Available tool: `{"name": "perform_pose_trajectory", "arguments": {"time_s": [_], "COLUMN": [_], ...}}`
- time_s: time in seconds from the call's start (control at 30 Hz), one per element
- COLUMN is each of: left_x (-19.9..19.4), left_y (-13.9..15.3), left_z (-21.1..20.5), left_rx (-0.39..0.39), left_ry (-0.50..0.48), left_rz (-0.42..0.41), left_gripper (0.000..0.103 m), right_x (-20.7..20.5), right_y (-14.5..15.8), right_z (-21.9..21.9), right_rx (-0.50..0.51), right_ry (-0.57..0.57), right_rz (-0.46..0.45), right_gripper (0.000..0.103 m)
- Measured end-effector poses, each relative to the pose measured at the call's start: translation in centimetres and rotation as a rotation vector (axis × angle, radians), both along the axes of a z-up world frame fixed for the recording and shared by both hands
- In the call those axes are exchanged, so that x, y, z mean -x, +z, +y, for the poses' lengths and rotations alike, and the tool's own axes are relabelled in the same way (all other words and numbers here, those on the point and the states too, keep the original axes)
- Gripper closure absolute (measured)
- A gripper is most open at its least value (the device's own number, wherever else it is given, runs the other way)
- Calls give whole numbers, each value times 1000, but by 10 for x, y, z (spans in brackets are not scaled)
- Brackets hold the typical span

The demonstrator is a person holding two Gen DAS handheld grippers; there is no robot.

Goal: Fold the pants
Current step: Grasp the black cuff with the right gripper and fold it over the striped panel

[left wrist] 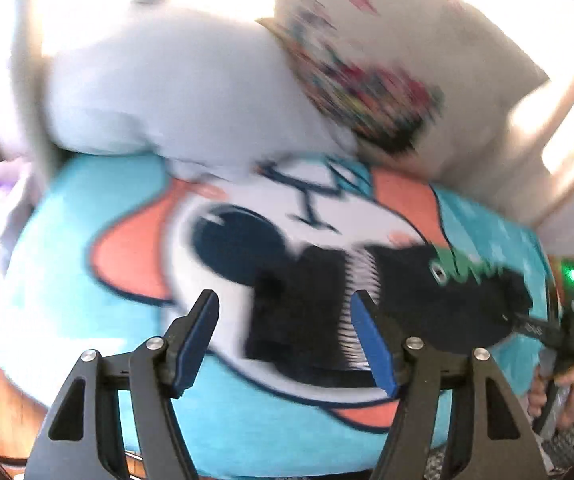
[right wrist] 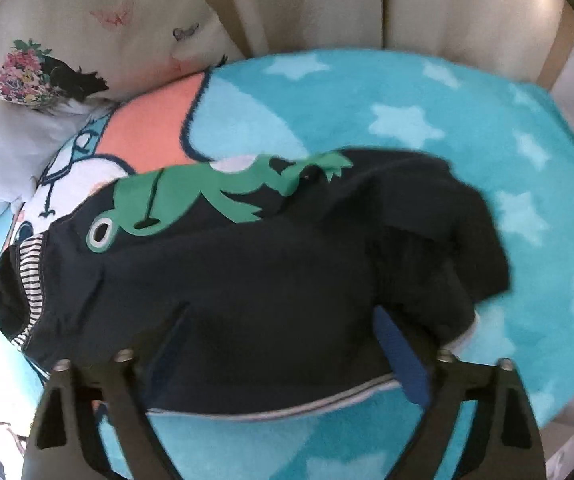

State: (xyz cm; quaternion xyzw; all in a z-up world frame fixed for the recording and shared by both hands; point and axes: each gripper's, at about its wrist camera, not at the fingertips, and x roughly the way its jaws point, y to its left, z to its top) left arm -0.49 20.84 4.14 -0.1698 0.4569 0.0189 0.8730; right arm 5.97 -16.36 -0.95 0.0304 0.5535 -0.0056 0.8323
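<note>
My left tongs (left wrist: 285, 316) are hanging open and empty above the dark pants (left wrist: 387, 300). My right tongs (right wrist: 283, 344) are spreading wide over the pants' cloth, not pinching it. The pants are lying crumpled on a turquoise blanket (right wrist: 427, 120), beside white pillows (left wrist: 175, 92).

Pants (right wrist: 247, 280): dark navy knit cloth, matt, soft; green frog print (right wrist: 191, 196) lies flat and smooth on it; striped ribbed lining at waistband (right wrist: 33, 276).
Blanket (right wrist: 427, 120): turquoise fleece, fuzzy nap, pale stars.
Left gripper (left wrist: 285, 336): matt black plastic arms, blue pads (left wrist: 371, 336) with a dull rubbery look, small shiny metal pins.
White pillow (left wrist: 167, 92): smooth cloth.
Floral cushion (right wrist: 27, 72): printed cream fabric, matt.
</note>
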Motion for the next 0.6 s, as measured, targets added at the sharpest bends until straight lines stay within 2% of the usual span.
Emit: {"name": "perform_pose_trajectory", "arguments": {"time_s": [0.07,0.13,0.2,0.23,0.27,0.3,0.33,0.37,0.4,0.47,0.53,0.6], "left_x": [18,36,50,57,62,69,73,76,78,81,78,73], "left_y": [4,7,8,10,11,14,15,18,21,24,25,23], "left_z": [28,50,61,65,68,72,75,78,81,86,88,88], "left_rx": [-11,-16,-31,-48,-63,-73,-80,-88,-94,-111,-137,-132], "left_ry": [58,113,150,168,185,204,220,236,250,265,276,261], "left_rz": [-11,-25,-42,-51,-62,-80,-98,-111,-119,-114,-94,-68], "left_gripper": [35,35,35,35,35,35,35,34,32,21,20,20], "right_x": [8,10,6,3,1,-3,-9,-12,-13,-12,-11,-12], "right_y": [20,39,45,45,43,39,31,25,21,11,-9,-27], "right_z": [14,48,87,107,128,147,172,191,204,238,270,284], "right_rx": [1,-1,-24,-32,-46,-66,-104,-134,-151,-148,-130,-84], "right_ry": [28,134,258,308,357,397,443,467,486,553,626,639], "right_rz": [-51,-95,-94,-86,-73,-54,-14,13,24,25,71,98], "right_gripper": [14,16,23,34,48,57,73,80,80,80,80,80]}}
